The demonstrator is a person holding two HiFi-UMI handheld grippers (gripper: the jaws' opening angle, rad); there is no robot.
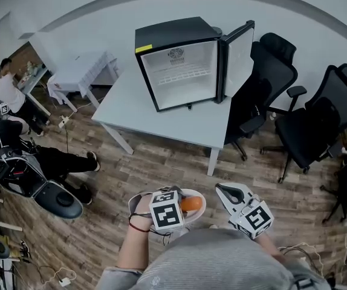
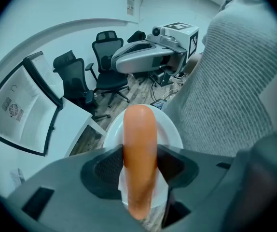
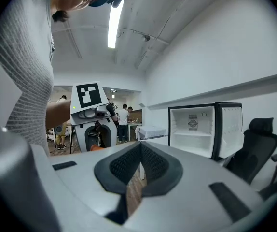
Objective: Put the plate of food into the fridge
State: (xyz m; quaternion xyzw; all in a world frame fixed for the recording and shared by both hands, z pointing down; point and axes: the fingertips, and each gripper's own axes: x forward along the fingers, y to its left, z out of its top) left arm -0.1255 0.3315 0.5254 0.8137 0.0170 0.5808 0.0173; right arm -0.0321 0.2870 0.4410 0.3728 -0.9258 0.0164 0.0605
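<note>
Risks, big to small. The fridge [image 1: 182,62] sits on the worktop [image 1: 161,119] well ahead of me, its door [image 1: 239,53] swung open to the R. No door to fight, but if I clip the frame or door edge going in, the load tips. The worktop edge stands btwn me and the opening, so if I come in low the rim knocks it. The office chairs [image 1: 270,83] crowd the door side, so I'd approach from the L.

The plate [image 1: 201,199] is close to my body, out over the wood floor [image 1: 161,168]. It's held by one side only in my L tool [image 2: 139,168], which is clamped at the near rim w/ the food running btwn the pads. Any tilt or jolt could roll the sausage [image 2: 139,129] off, since it's round, smooth and looks loose. My R tool [image 3: 138,166] is pressed together on nothing, just beside the plate, so it gives no support.

Containers: the fridge interior is white and bare, w/ nothing on its shelf. The plate carries the one orange sausage, and I see nothing else on it.
</note>
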